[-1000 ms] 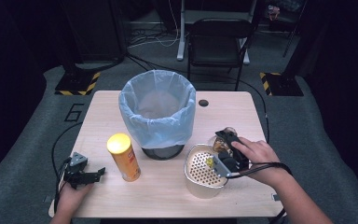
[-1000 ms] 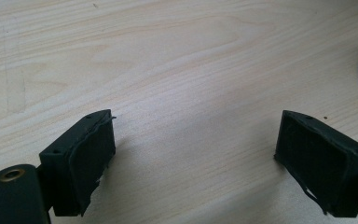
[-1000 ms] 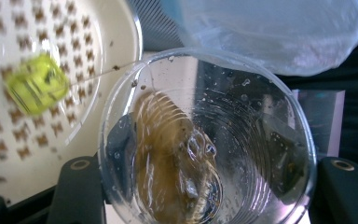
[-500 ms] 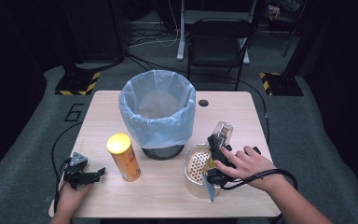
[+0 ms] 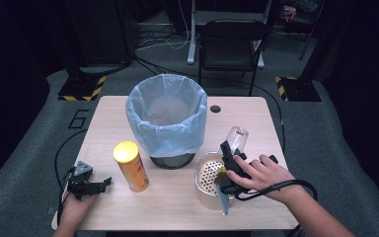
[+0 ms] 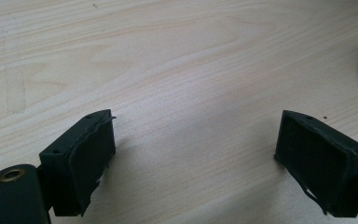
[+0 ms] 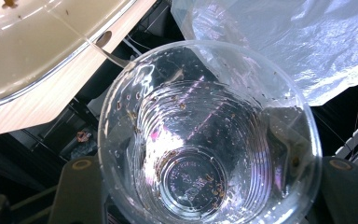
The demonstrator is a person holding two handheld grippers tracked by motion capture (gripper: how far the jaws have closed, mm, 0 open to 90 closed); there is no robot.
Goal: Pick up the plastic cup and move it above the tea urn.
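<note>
My right gripper (image 5: 230, 159) is shut on a clear plastic cup (image 5: 237, 138), held tilted above the right rim of a cream perforated strainer bowl (image 5: 203, 183). In the right gripper view the cup (image 7: 205, 140) shows its mouth, with droplets and small brown bits stuck to its inside. The bowl's rim (image 7: 32, 79) is at the upper left there. My left gripper (image 5: 92, 185) rests open on the table near the front left corner. In its own view the left gripper (image 6: 196, 154) has bare wood between its jaws.
A bin lined with a pale blue bag (image 5: 167, 118) stands mid-table, just left of the cup, and its bag (image 7: 284, 42) hangs close behind the cup. A yellow-lidded can (image 5: 131, 165) stands between the left gripper and the bowl. The table (image 5: 168, 212) has a dark round hole (image 5: 215, 108) near its far edge.
My right hand has sunk and drawn toward the table's near edge with the cup, which now tips over the bowl's right rim. The left gripper has stayed put.
</note>
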